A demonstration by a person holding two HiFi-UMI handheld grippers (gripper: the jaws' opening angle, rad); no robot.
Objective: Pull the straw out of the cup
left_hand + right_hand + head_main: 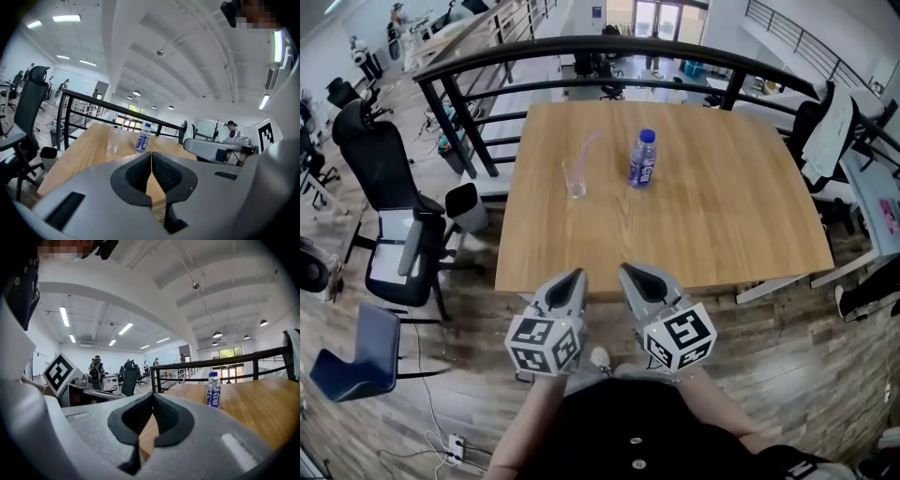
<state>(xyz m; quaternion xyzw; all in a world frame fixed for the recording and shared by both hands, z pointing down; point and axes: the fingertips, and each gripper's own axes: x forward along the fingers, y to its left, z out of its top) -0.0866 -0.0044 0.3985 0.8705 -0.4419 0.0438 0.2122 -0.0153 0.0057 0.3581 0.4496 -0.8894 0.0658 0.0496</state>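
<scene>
A clear cup [575, 178] stands on the far left part of the wooden table [712, 225], with a pale pink straw [588, 147] leaning out of it to the right. The left gripper view shows the same cup [113, 139] and straw [120, 127] far ahead. Both grippers hang side by side over the table's near edge, well short of the cup. My left gripper [578, 276] is shut with nothing in it, its jaws touching [151, 159]. My right gripper [623, 270] is also shut and empty [152, 401].
A blue-labelled water bottle [643, 157] stands just right of the cup, also in view as the bottle [143, 138] and the bottle [213, 389]. A black railing [581, 52] runs behind the table. Office chairs [389, 202] stand to the left on the wooden floor.
</scene>
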